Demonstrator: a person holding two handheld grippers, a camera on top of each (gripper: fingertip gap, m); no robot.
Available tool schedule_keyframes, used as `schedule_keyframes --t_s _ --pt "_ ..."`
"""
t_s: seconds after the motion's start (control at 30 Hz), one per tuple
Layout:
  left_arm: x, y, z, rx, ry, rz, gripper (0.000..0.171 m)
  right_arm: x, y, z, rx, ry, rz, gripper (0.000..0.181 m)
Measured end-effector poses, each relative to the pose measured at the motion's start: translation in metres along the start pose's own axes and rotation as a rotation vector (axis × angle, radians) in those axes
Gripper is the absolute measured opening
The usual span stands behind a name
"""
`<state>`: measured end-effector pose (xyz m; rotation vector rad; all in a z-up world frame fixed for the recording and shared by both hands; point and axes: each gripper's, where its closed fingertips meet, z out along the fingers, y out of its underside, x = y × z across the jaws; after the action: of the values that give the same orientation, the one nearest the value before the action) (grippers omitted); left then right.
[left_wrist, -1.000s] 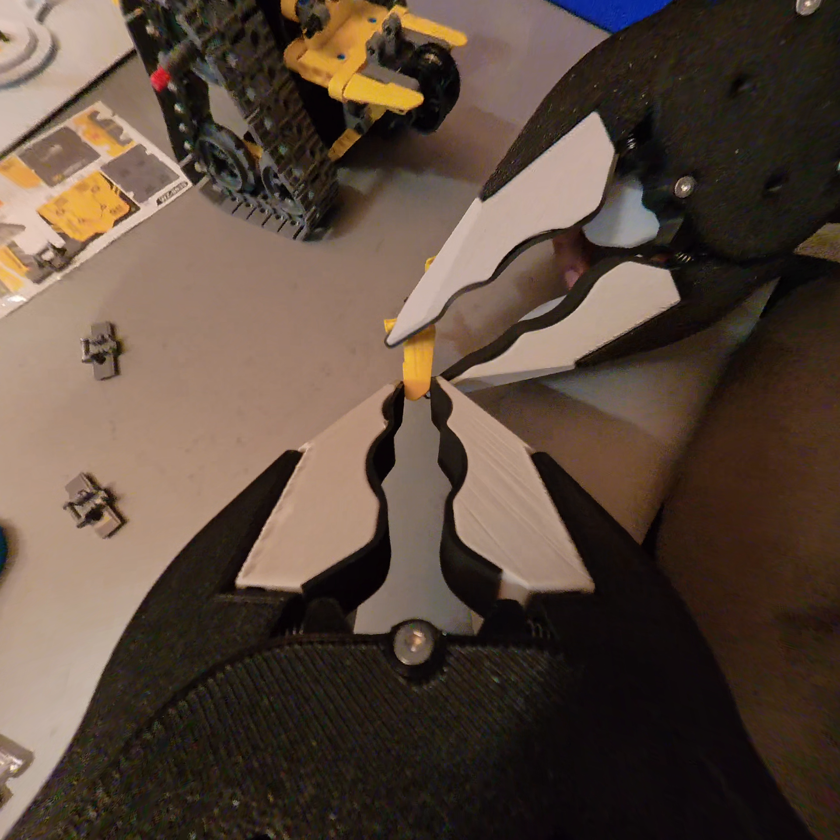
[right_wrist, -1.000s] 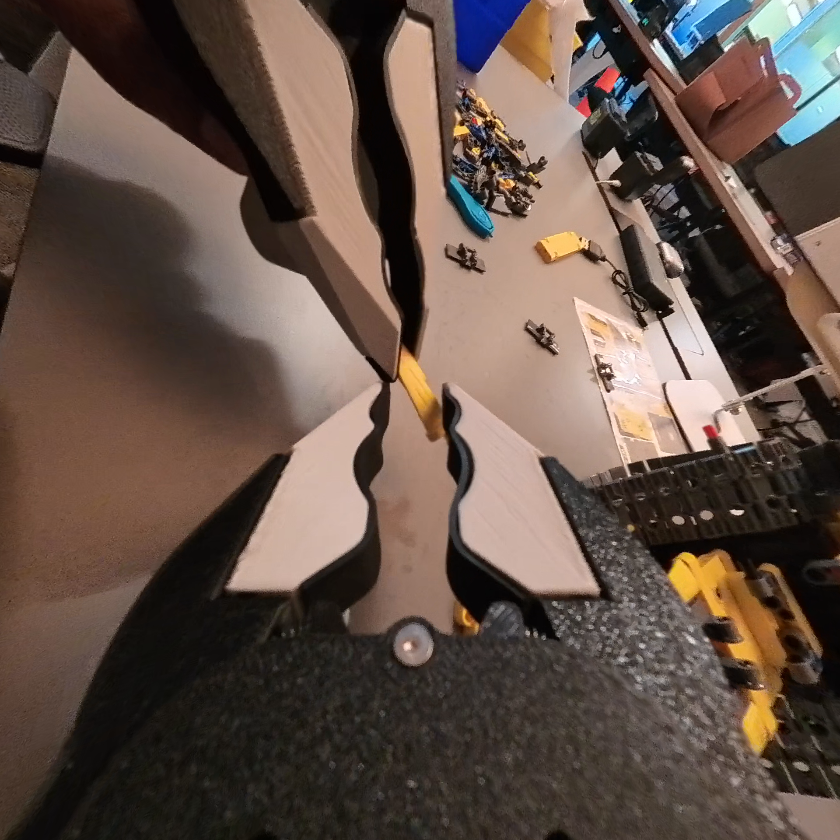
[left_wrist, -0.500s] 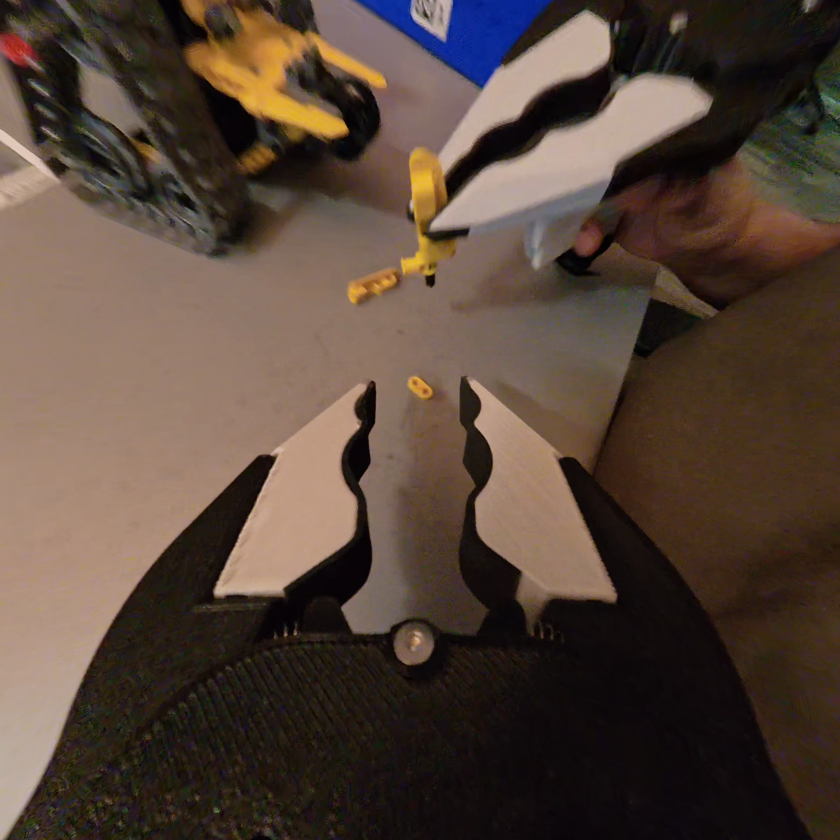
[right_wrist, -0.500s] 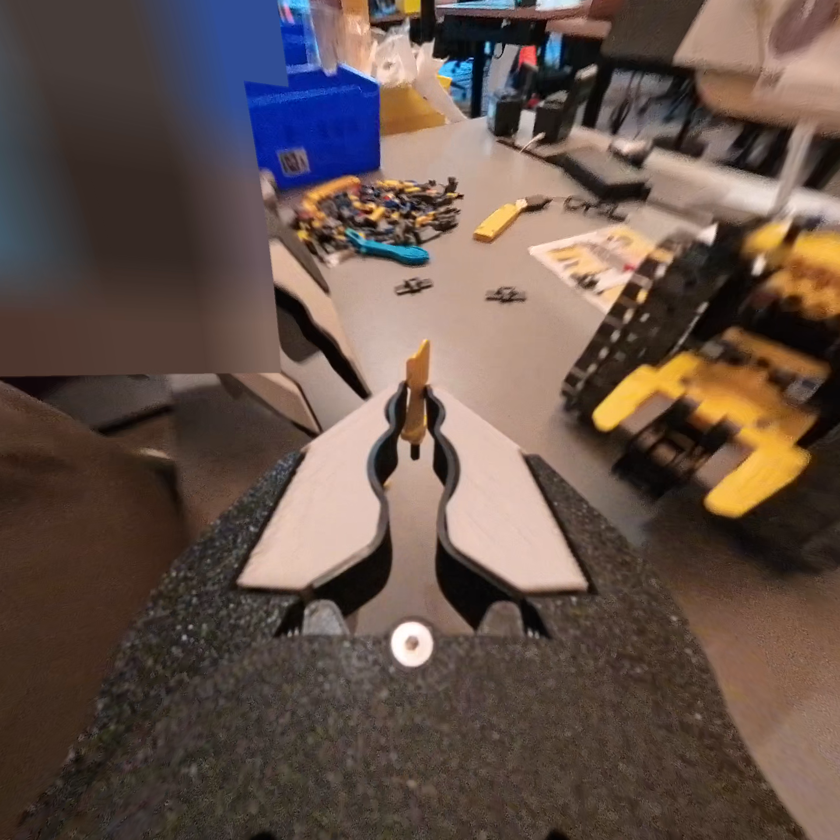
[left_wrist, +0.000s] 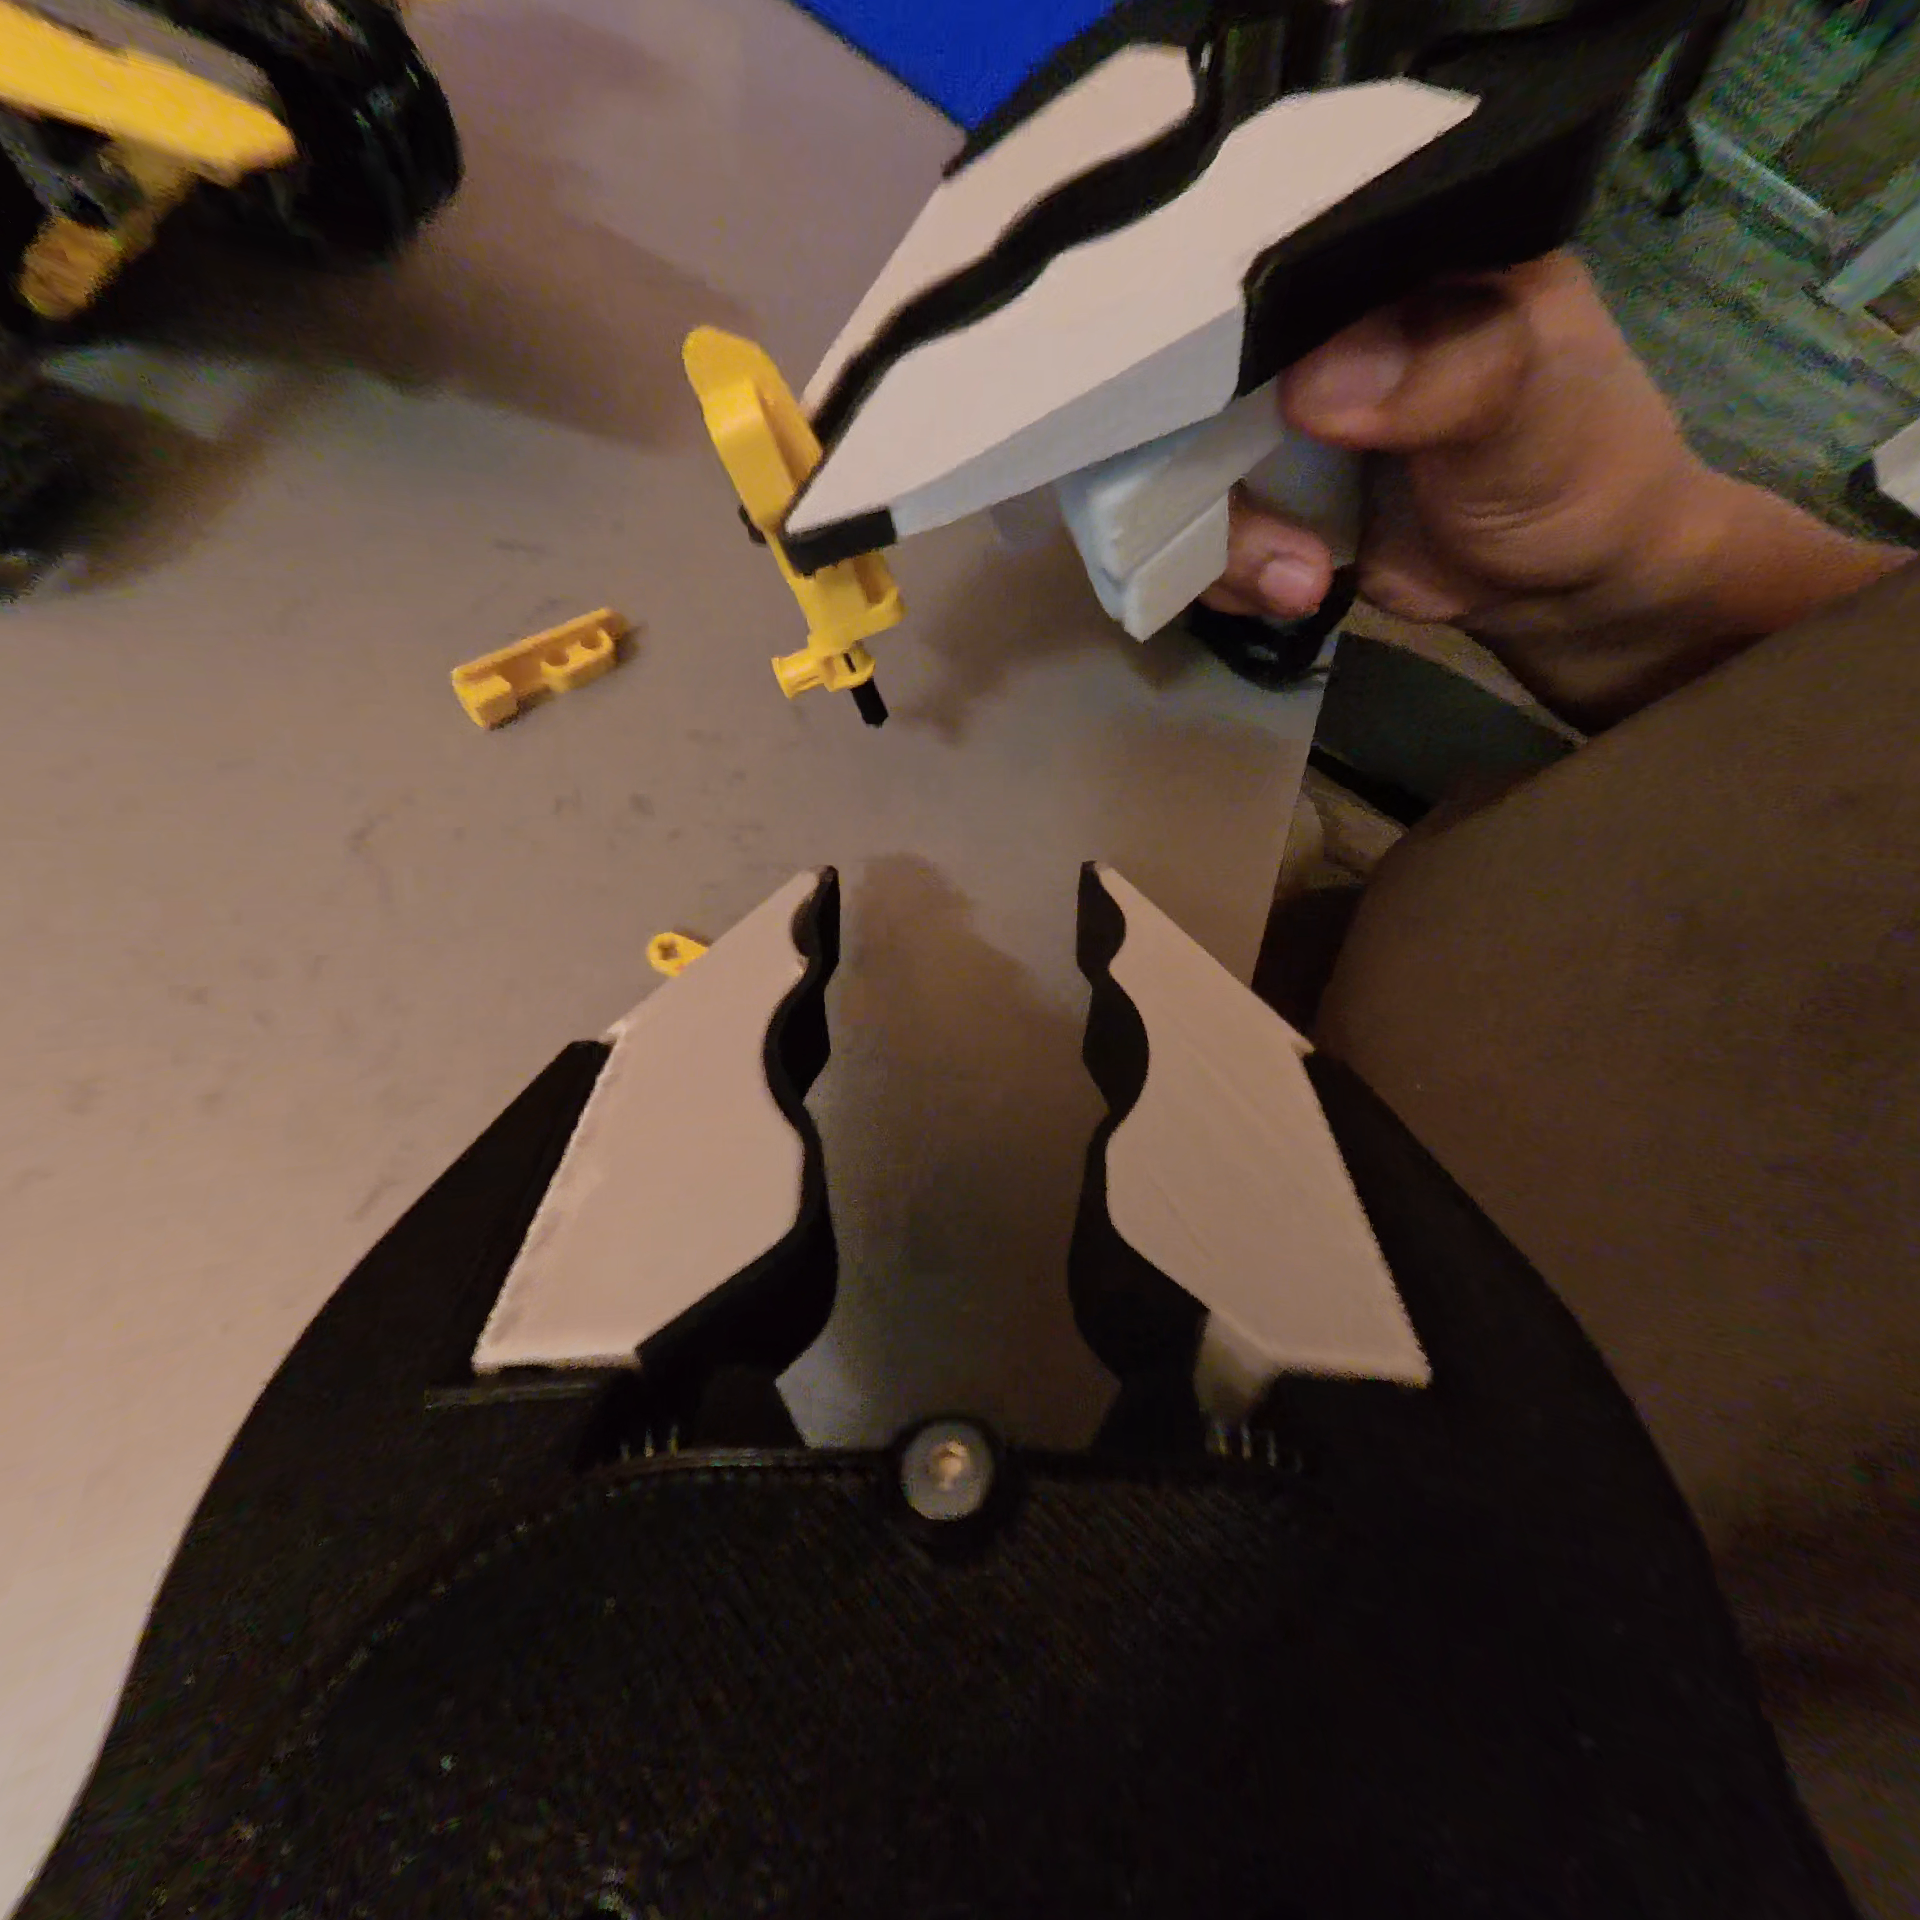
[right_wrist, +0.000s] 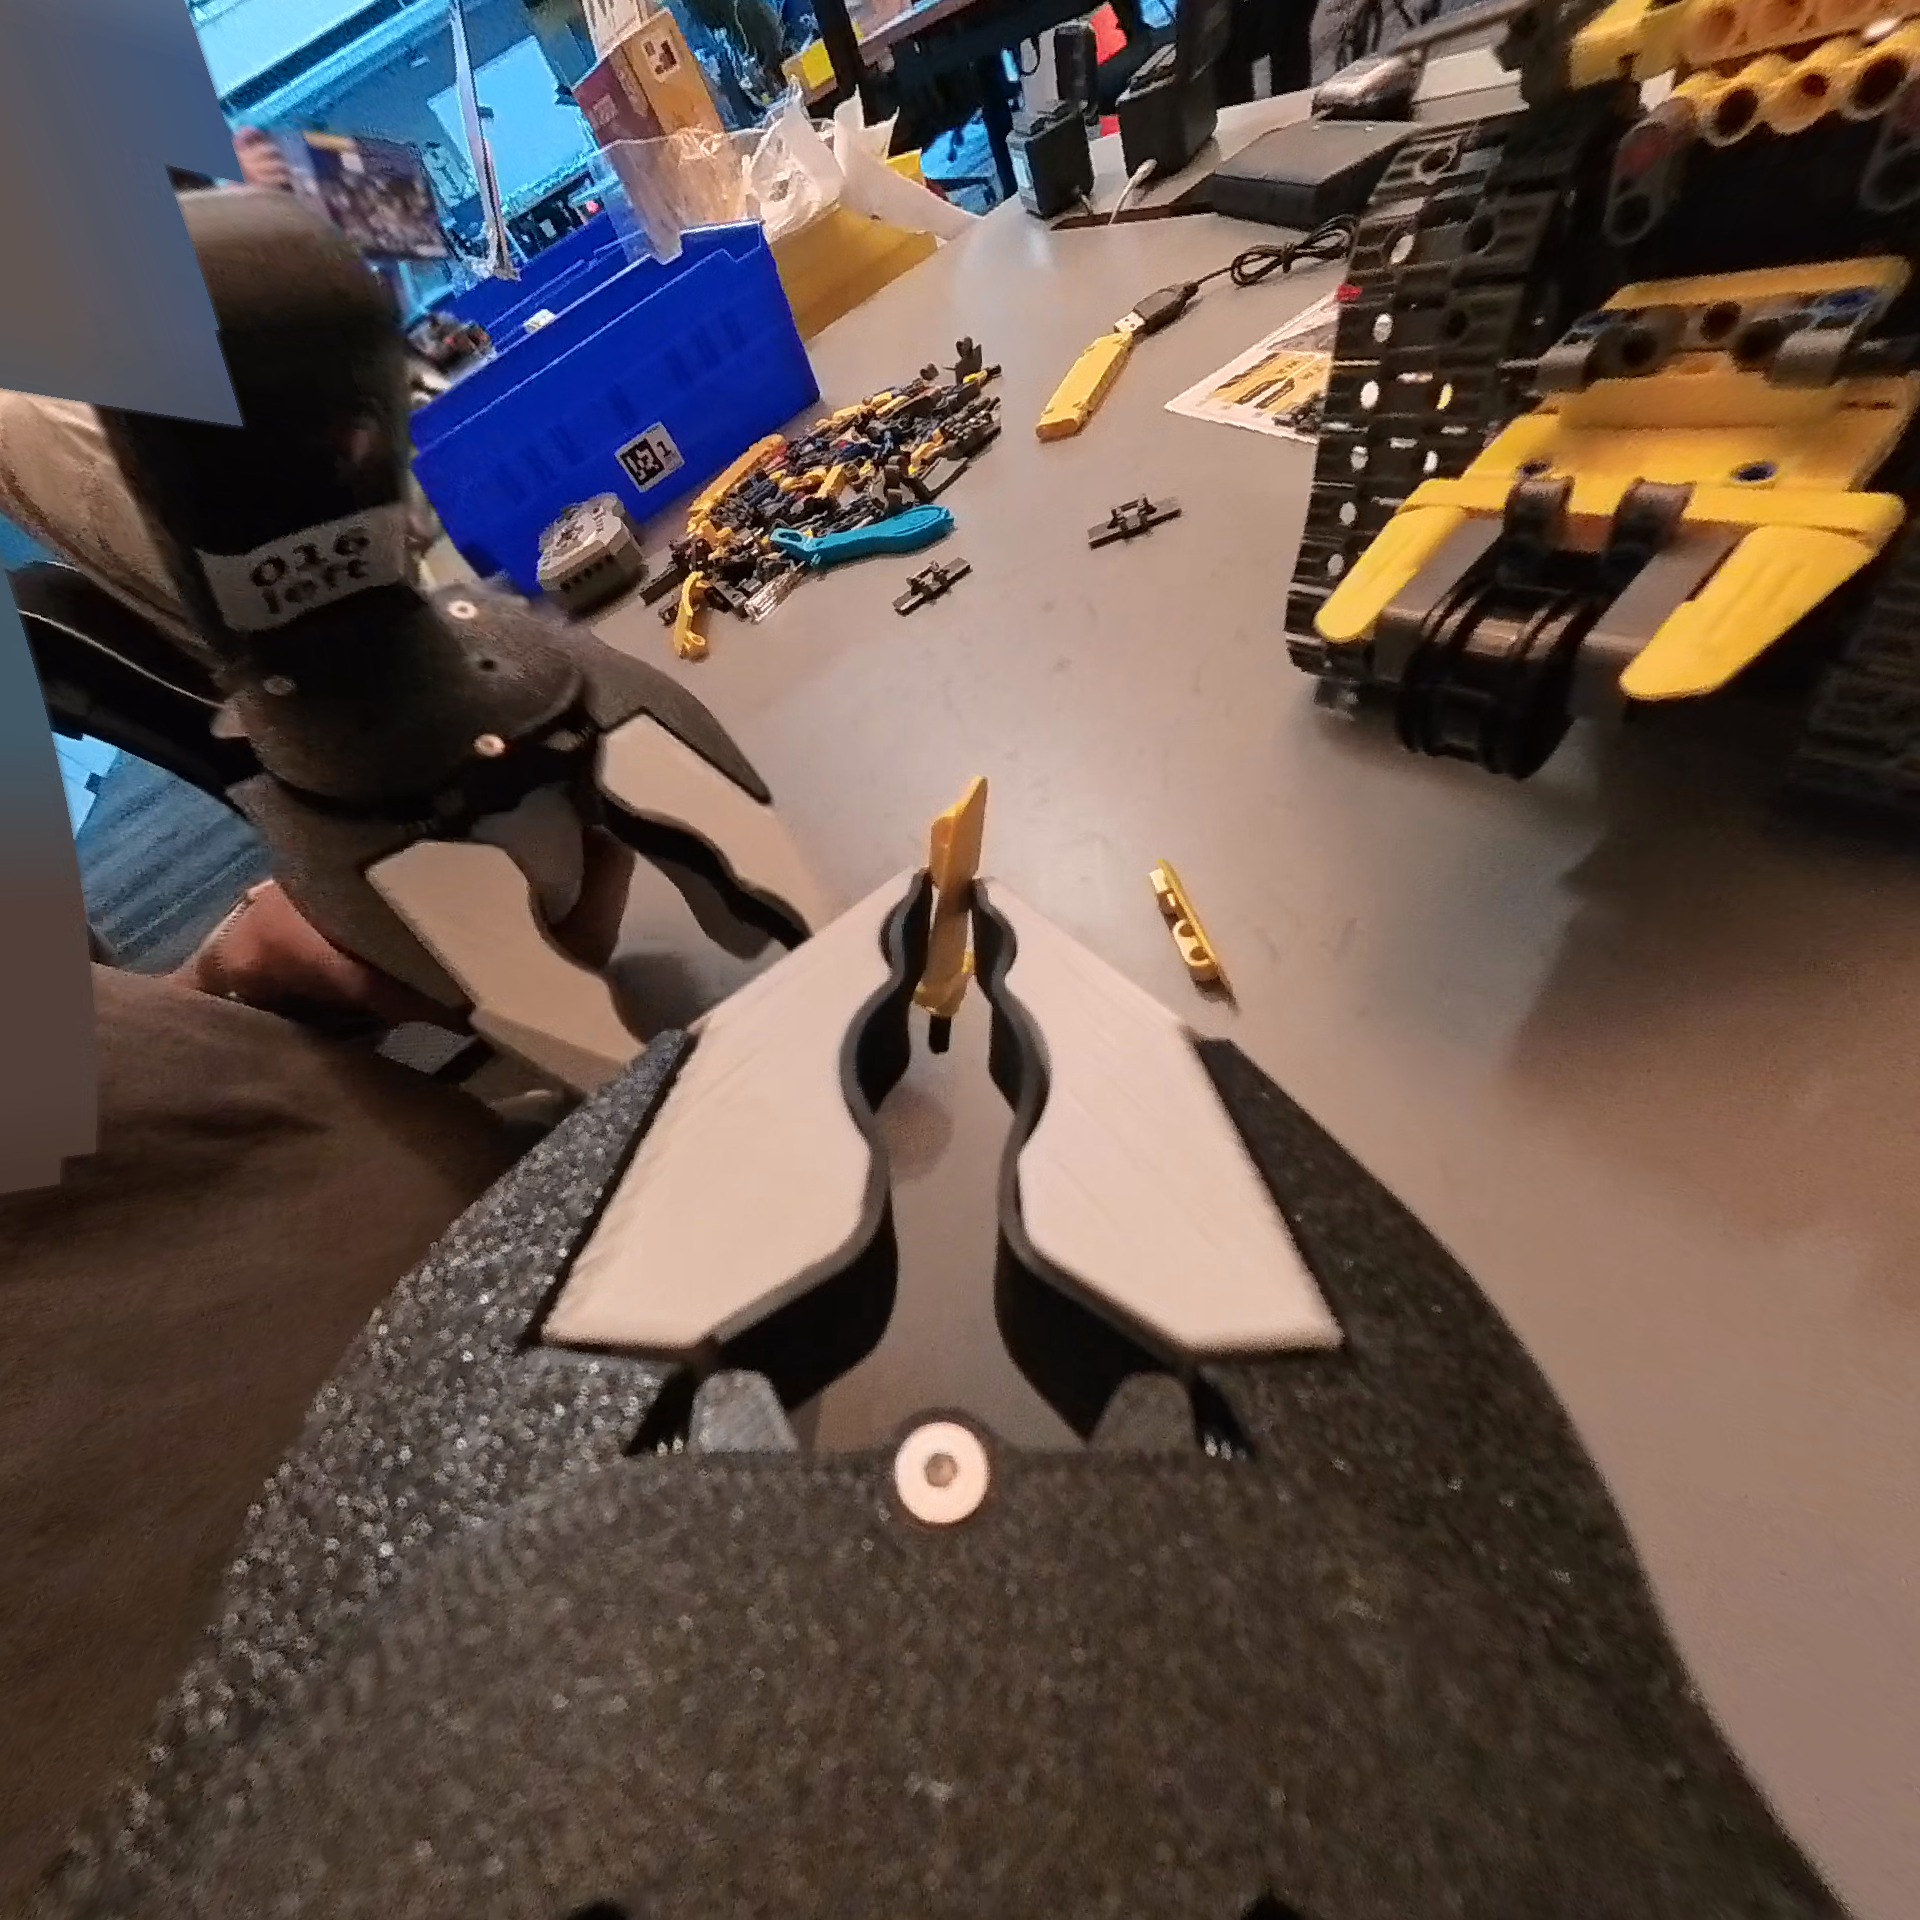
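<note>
My right gripper (right_wrist: 948, 894) is shut on a yellow toy-brick piece (right_wrist: 956, 904) with a black pin at its lower end, held above the grey table. It also shows in the left wrist view (left_wrist: 821, 520), with the piece (left_wrist: 769, 447) between its tips. My left gripper (left_wrist: 956, 883) is open and empty, low over the table near its front edge. It also shows at the left of the right wrist view (right_wrist: 800, 914). A short yellow beam (left_wrist: 540, 665) and a tiny yellow link (left_wrist: 670, 951) lie on the table close by.
A black and yellow tracked toy vehicle (right_wrist: 1621, 436) stands at the right. Behind are a pile of loose pieces (right_wrist: 831, 478), a blue bin (right_wrist: 613, 405), a teal tool (right_wrist: 862, 535), small black track links (right_wrist: 1132, 520), a printed sheet (right_wrist: 1268, 384) and a cable. Left tips to right tips: about 7 centimeters.
The two grippers have drawn apart. My left gripper let go of the yellow piece, opened and backed toward the table edge. A short beam and a tiny link now lie on the table.
</note>
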<state>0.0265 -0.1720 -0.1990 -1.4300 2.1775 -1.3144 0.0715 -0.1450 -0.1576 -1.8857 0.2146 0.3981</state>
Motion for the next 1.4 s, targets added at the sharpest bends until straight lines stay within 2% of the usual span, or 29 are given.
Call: schedule_keyframes --t_s 0.07,0.17,0.33,0.5,0.7,0.73,0.8,0.87,0.93,1.03,1.13,1.23,1.33,1.4 --pt "-0.012 -0.003 -0.013 0.031 -0.070 -0.016 0.043 0.001 0.000 0.000 0.002 0.003 0.005 0.006" --pt "-0.029 0.006 -0.024 0.018 -0.136 -0.090 0.045 0.001 0.000 0.003 0.002 0.004 0.004 0.006" --pt "-0.024 0.019 -0.008 -0.039 -0.083 -0.150 0.057 -0.004 -0.003 0.012 0.005 -0.016 -0.002 0.006" --pt "-0.002 0.006 0.006 -0.009 0.036 -0.148 0.056 -0.003 -0.005 0.012 0.007 -0.015 0.007 0.006" --pt "-0.017 -0.023 -0.014 0.194 0.023 -0.167 0.045 -0.012 -0.016 0.006 0.074 -0.088 0.068 0.006" --pt "-0.017 -0.030 -0.018 0.245 0.054 -0.189 0.037 -0.017 -0.020 0.007 0.100 -0.120 0.083 0.006" --pt "-0.014 -0.041 -0.027 0.349 0.114 -0.229 0.009 -0.029 -0.029 0.008 0.167 -0.189 0.106 0.006" --pt "-0.014 -0.047 -0.034 0.412 0.144 -0.253 0.013 -0.037 -0.037 0.011 0.231 -0.236 0.126 0.006" --pt "-0.011 -0.051 -0.042 0.468 0.179 -0.257 0.031 -0.043 -0.043 0.012 0.275 -0.278 0.160 0.006" --pt "-0.008 -0.058 -0.056 0.564 0.239 -0.269 0.036 -0.050 -0.046 0.014 0.318 -0.342 0.210 0.006" --pt "-0.004 -0.061 -0.067 0.624 0.305 -0.273 0.032 -0.058 -0.042 0.020 0.301 -0.390 0.240 0.006" --pt "0.002 -0.058 -0.076 0.643 0.441 -0.306 0.005 -0.067 -0.041 0.021 0.300 -0.431 0.238 0.006" --pt "-0.002 -0.054 -0.084 0.648 0.508 -0.356 0.003 -0.069 -0.035 0.022 0.250 -0.434 0.200 0.003" --pt "-0.005 -0.051 -0.084 0.628 0.512 -0.364 0.002 -0.067 -0.032 0.020 0.213 -0.425 0.173 0.010"
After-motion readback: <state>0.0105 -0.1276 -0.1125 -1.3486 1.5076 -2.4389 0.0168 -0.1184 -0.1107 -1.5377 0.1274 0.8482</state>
